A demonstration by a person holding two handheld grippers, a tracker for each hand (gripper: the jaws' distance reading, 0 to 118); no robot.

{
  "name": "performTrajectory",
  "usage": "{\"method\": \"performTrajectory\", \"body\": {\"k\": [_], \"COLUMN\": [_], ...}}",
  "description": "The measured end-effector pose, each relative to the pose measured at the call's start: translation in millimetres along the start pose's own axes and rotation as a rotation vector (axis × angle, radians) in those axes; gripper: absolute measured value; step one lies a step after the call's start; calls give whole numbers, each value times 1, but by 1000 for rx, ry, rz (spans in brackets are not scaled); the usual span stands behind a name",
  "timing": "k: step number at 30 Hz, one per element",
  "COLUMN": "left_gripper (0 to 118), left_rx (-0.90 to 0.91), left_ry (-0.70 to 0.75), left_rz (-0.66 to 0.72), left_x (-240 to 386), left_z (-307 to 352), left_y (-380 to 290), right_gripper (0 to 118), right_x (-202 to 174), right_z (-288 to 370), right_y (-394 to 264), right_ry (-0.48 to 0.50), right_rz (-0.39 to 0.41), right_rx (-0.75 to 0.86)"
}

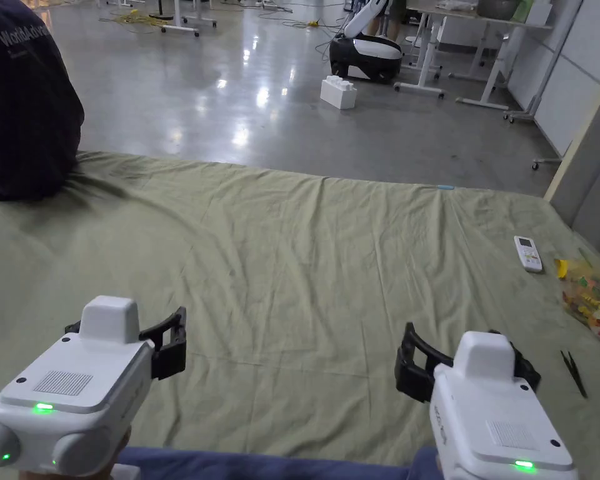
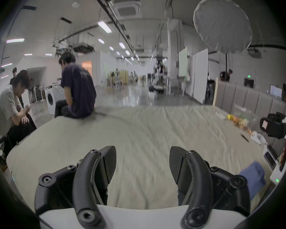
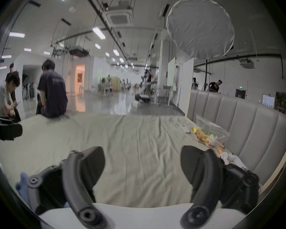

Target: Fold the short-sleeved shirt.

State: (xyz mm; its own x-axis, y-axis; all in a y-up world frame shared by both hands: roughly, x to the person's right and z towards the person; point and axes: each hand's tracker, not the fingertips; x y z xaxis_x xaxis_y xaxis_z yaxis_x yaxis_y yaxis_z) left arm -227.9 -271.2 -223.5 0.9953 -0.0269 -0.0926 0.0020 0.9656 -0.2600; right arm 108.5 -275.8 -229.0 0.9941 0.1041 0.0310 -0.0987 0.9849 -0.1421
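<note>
A blue garment, likely the short-sleeved shirt [image 1: 261,465], lies bunched at the near edge of the green bed sheet [image 1: 305,262], between my two hands. It also appears at the lower right of the left gripper view as a blue shirt [image 2: 254,174], and at the lower left of the right gripper view as a blue shirt [image 3: 22,183]. My left gripper [image 1: 127,322] hovers over the sheet with its jaws apart and empty; its own view shows the left gripper [image 2: 142,150] open. My right gripper [image 1: 461,344] is held level with it, and the right gripper [image 3: 142,151] is open too.
A person [image 1: 24,106] sits on the bed's far left corner. A white remote [image 1: 528,253], a clear bag of colourful items [image 1: 592,300] and a thin black tool [image 1: 574,373] lie along the right side, by the padded headboard [image 1: 595,181]. Concrete floor lies beyond.
</note>
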Motion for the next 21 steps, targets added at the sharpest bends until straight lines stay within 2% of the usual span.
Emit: {"method": "performTrajectory", "body": {"k": [2,3,4,5,6,7,8,9,12,13,14,18,21], "left_gripper": [64,55,45,33,19,14,9,6,4,4,4,4,4], "left_rx": [73,98,119,133,139,143,145,145,154,146,139,119,41], "left_ry": [26,36,38,44,50,59,60,60,93,102,104,121,71], "left_rz": [-6,-11,-16,-23,-30,-33,-31,-28,-14,-4,7,17,24], "left_x": [5,9,12,10,12,13,13,9,4,0,-5,-24,-48], "left_z": [2,5,6,6,8,9,10,7,11,8,8,8,8], "left_y": [6,11,13,14,16,18,19,19,20,20,21,22,22], "right_gripper": [78,63,52,44,38,30,18,8,0,0,0,0,0], "right_x": [-4,-8,-10,-12,-16,-19,-19,-19,-21,-21,-23,-24,-24], "right_z": [-2,-1,-1,-1,-1,2,0,0,-2,-1,0,-1,-3], "right_y": [6,11,14,18,22,28,28,31,36,35,39,40,39], "right_ry": [0,0,-2,-12,-29,-33,-11,1,34,31,30,26,35], "right_rz": [-47,-53,-51,-42,8,49,12,28,26,13,61,36,43], "right_rx": [29,51,68,86,113,160,131,162,153,148,200,167,158]}}
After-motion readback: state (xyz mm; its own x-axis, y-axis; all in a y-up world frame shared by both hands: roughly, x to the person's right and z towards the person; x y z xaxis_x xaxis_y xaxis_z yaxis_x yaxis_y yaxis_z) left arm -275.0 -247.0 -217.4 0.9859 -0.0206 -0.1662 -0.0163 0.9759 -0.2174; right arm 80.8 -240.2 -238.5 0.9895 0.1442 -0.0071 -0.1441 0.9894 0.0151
